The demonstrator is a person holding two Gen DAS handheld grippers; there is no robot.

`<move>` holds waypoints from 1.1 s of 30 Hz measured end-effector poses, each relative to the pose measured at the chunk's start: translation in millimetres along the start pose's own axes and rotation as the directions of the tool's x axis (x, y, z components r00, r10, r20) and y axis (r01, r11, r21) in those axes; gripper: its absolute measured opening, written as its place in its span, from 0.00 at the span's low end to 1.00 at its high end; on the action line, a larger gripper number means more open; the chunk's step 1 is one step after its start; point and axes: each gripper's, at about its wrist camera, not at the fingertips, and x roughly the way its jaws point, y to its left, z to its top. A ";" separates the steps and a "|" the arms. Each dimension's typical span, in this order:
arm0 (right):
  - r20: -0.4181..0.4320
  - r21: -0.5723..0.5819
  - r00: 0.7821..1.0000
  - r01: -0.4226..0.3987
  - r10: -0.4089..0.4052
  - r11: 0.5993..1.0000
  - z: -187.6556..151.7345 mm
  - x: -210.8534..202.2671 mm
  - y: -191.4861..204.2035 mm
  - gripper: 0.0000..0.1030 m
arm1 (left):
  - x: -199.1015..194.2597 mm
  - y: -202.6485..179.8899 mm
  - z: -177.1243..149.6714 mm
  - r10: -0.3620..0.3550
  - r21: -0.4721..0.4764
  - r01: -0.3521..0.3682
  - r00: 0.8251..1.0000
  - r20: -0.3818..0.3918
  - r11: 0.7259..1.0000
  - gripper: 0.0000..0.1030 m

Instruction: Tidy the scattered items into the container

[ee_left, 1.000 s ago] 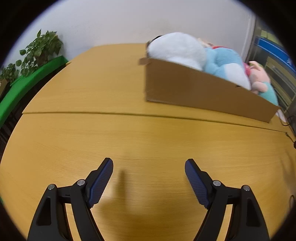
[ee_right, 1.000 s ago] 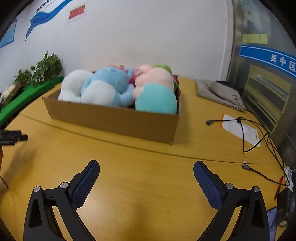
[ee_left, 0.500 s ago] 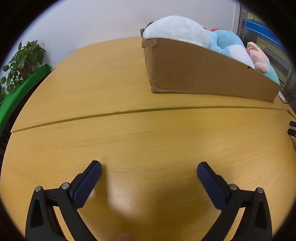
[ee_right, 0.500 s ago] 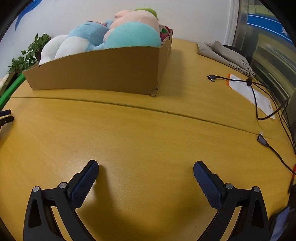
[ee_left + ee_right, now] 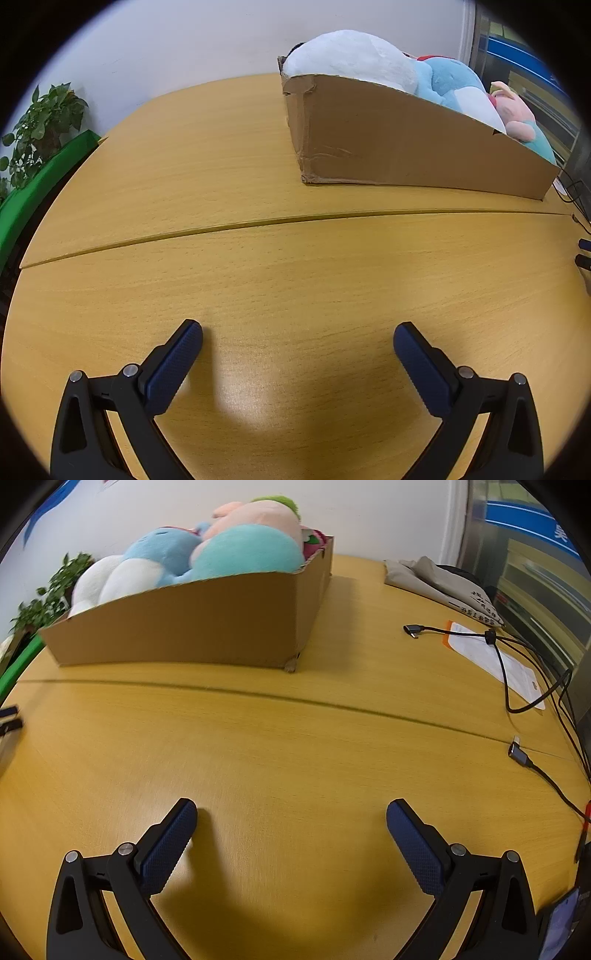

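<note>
The left gripper has just been spreading its jaws; they stand wide apart over bare wooden table, nothing between them. The cardboard box, heaped with plush toys, sits upper right, well beyond the fingertips. The right gripper likewise gapes empty; its box lies upper left. A cable, perhaps USB, rests at right.

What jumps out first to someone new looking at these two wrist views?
The cardboard box at the far side of the wooden table, heaped above its rim with plush toys. Then both grippers, left gripper and right gripper, open and empty over bare tabletop. Black cables trail along the right.
</note>
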 end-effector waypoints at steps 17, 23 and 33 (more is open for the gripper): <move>-0.011 -0.130 0.996 -0.092 0.091 0.987 -4.1 -2.5 -5.3 1.00 | -3.7 39.5 -4.0 -0.029 0.044 0.028 0.999 0.018 0.999 1.00; -0.011 -0.130 0.996 -0.091 0.090 0.987 -3.9 -2.2 -5.0 1.00 | -4.9 39.6 -4.7 -0.037 0.056 0.035 0.999 0.018 0.998 1.00; -0.009 -0.130 0.996 -0.091 0.091 0.987 -4.0 -2.0 -5.2 1.00 | -4.5 40.9 1.3 -0.036 0.056 0.035 0.999 0.017 0.998 1.00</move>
